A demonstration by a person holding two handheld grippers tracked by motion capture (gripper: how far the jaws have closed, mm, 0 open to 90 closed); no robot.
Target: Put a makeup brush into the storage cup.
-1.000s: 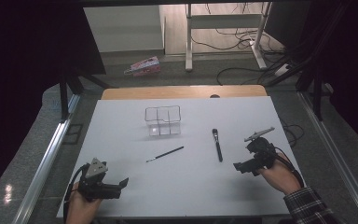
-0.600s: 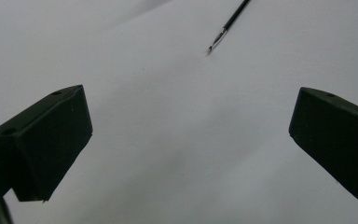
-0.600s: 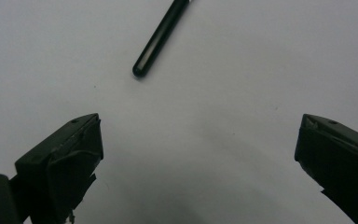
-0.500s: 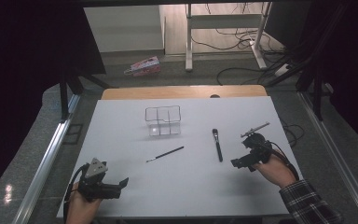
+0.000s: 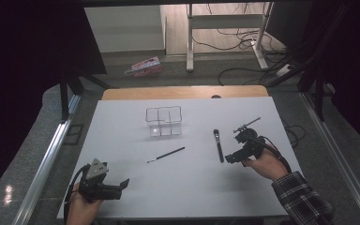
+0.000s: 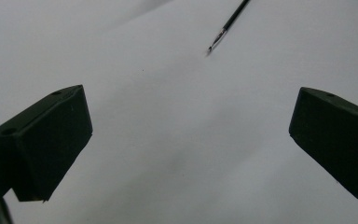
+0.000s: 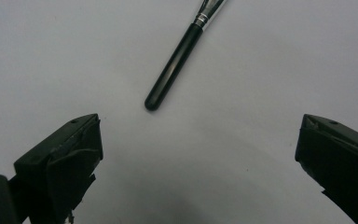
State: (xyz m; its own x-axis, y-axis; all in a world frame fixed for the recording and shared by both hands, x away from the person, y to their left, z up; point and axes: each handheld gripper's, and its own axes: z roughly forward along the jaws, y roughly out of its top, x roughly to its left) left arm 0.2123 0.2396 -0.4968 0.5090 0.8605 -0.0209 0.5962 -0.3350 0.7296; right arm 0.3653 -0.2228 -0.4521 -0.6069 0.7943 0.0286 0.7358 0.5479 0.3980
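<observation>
Right gripper view showed your right tongs standing open and empty, the thick brush lying just ahead, its handle butt nearest and its long axis running away up-right. Your left tongs, also open, sat well apart.

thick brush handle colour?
Glossy black thick brush handle, silver ferrule; clearest in the right gripper view.

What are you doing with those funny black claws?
A person holds a claw-like gripper in each hand over a white table. The right gripper, jaws wide open, is right beside the thick black brush and holds nothing yet. The left gripper waits open near the table's front edge. A thin brush and a clear organizer lie farther off.
</observation>
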